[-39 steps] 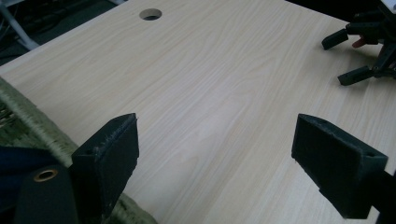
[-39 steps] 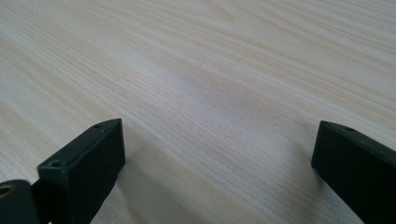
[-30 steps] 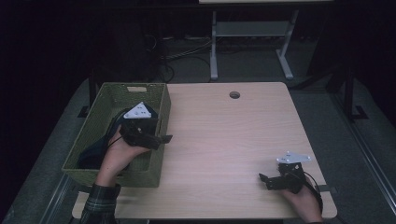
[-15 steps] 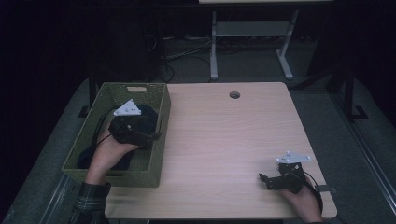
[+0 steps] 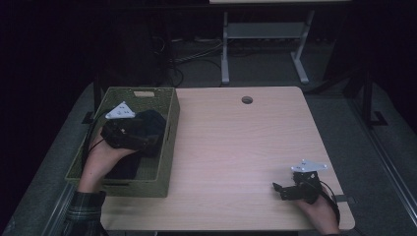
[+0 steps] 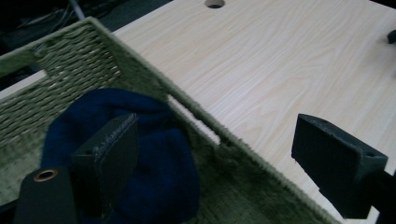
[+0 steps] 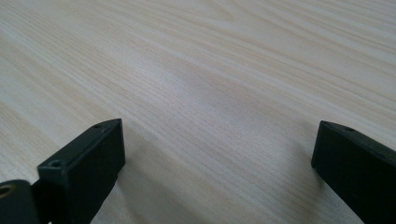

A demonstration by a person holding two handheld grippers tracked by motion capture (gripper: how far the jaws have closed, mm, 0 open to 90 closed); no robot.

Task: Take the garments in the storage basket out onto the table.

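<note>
- Left hand-held gripper [image 6: 215,154] hangs over the green woven basket [image 6: 70,60], jaws spread wide, empty.
- Just beneath its left jaw, the dark blue cloth [image 6: 154,154] lies inside the basket.
- Beyond, right hand-held gripper [image 5: 291,189] rests low on the worktop [image 5: 236,147], jaws apart.

Green woven basket [image 5: 169,142] on left edge of light wooden bench [image 5: 246,152]; dark blue cloth [image 6: 163,158] inside basket; round hole [image 5: 247,100] at bench's far edge.
</note>
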